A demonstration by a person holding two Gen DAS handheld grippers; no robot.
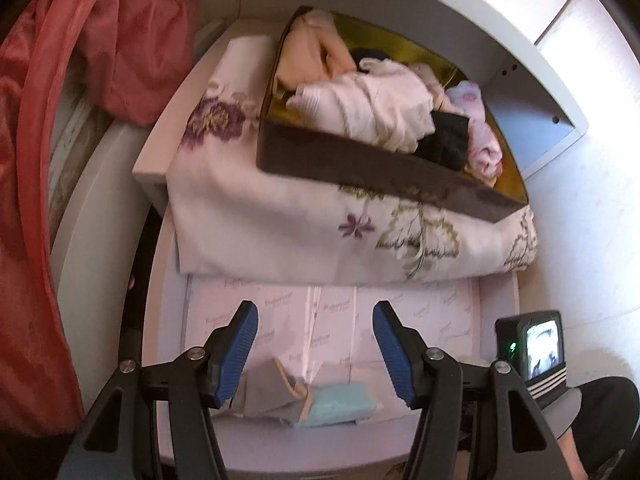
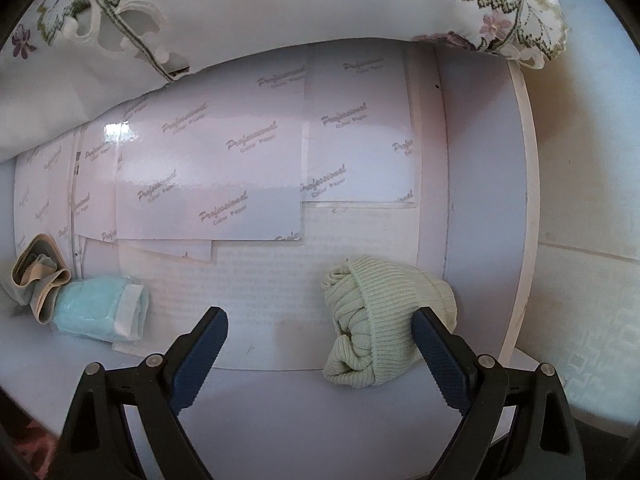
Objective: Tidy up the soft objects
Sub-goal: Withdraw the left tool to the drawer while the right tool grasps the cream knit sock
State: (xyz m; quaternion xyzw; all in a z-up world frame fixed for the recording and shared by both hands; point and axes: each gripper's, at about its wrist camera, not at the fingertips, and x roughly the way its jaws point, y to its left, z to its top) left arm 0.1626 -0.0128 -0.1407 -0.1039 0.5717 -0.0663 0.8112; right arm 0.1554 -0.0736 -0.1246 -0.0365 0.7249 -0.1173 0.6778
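In the left wrist view my left gripper point(image 1: 316, 312) is open and points down over the shelf. A grey and beige rolled sock point(image 1: 276, 396) and a light-blue roll point(image 1: 340, 404) lie side by side below its jaws, untouched. Behind them a dark box point(image 1: 360, 168) with a gold inside holds several bundled soft items in white, black, pink and beige. My right gripper point(image 2: 320, 316) is open too. A pale green knitted roll point(image 2: 372, 320) lies between its jaws against the right finger, and the left finger is well clear of it. The light-blue roll point(image 2: 96, 312) and the grey-beige roll point(image 2: 38, 276) lie at far left.
The box rests on a folded white cloth point(image 1: 280, 220) embroidered with flowers, which fills the back of the shelf point(image 2: 480, 200). Printed paper sheets point(image 2: 240, 168) line the shelf. A red garment point(image 1: 60, 120) hangs at the left. White walls close in behind and to the right.
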